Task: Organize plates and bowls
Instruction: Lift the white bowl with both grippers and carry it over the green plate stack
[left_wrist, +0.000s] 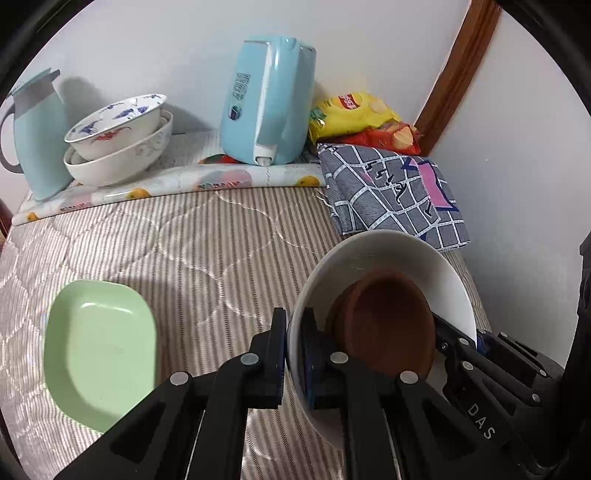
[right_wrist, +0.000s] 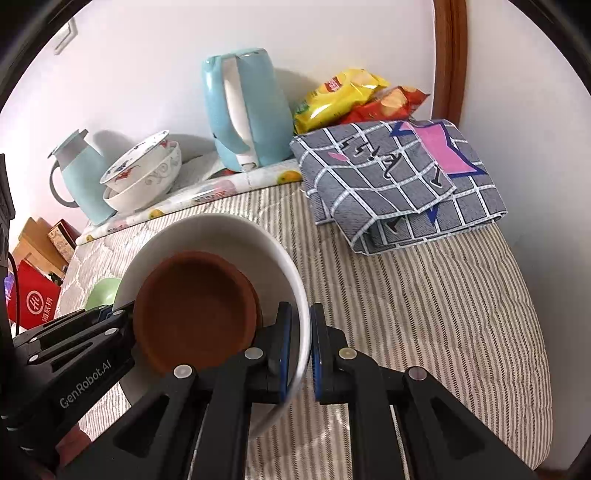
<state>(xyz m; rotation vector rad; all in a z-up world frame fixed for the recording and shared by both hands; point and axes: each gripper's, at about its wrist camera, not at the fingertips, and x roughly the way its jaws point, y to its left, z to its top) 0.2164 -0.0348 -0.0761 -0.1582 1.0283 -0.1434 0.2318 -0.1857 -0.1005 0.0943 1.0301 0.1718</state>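
A white bowl (left_wrist: 384, 258) holding a brown dish (left_wrist: 384, 325) hangs tilted above the striped bed, its rim pinched on opposite sides by the left gripper (left_wrist: 293, 354) and right gripper (right_wrist: 299, 347). The stacked bowls (left_wrist: 118, 140) sit far-left, nearer the left hand. "GenRobot.AI" and "DAS" mark the grippers.

**Bowl pinched on both sides, dishes spread over the bed**

A white bowl (left_wrist: 384, 258) (right_wrist: 221, 229) sits lower right in the left view, lower left of centre in the right view, tilted toward the cameras. Inside it lies a brown dish (left_wrist: 388, 317) (right_wrist: 195, 314), shallow, round and empty. A pale green plate (left_wrist: 99, 350) (right_wrist: 103, 291), squarish with rounded corners, lies flat at lower left, apart from the bowl. At upper left two patterned bowls are nested: a blue-and-red painted bowl (left_wrist: 118, 122) (right_wrist: 136, 158) leans inside a larger grey-patterned bowl (left_wrist: 122, 162) (right_wrist: 147, 188).
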